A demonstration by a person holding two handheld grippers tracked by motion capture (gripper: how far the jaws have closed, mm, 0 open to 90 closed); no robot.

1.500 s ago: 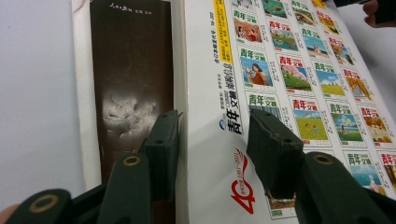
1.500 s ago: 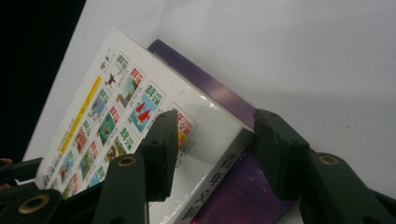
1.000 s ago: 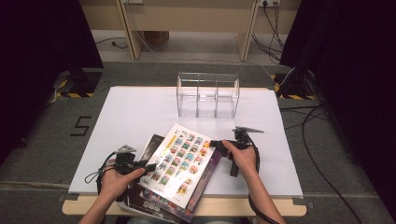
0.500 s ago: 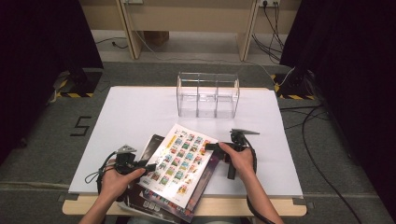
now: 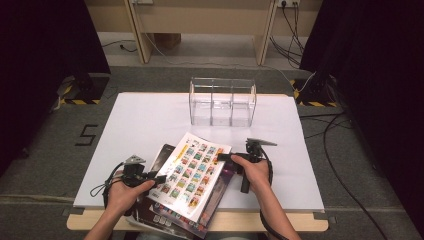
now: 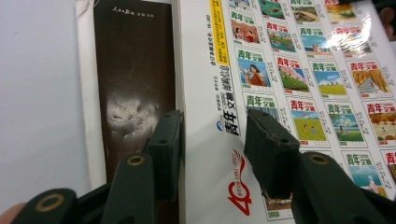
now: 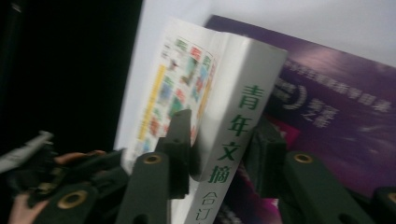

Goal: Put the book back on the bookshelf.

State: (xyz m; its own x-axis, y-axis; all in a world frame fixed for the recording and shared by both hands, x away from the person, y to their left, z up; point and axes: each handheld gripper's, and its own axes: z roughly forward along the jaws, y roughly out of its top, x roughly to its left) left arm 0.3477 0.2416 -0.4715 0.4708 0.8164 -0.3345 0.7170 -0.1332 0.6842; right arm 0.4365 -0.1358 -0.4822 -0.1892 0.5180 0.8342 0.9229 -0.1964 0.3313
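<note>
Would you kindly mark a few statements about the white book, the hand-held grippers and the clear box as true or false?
1. The white book lies on top of other books. True.
2. The clear box holds a book. False: its compartments are empty.
3. The right hand-held gripper has the white book's spine between its jaws. True.
4. The left hand-held gripper hovers over the clear box. False: its jaws straddle the white book's edge, beside a dark book.
5. The table is black. False: it is white.

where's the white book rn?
High view: white book lies atop the book stack at the table's near edge, between both grippers, nearer than the clear organizer.
</note>
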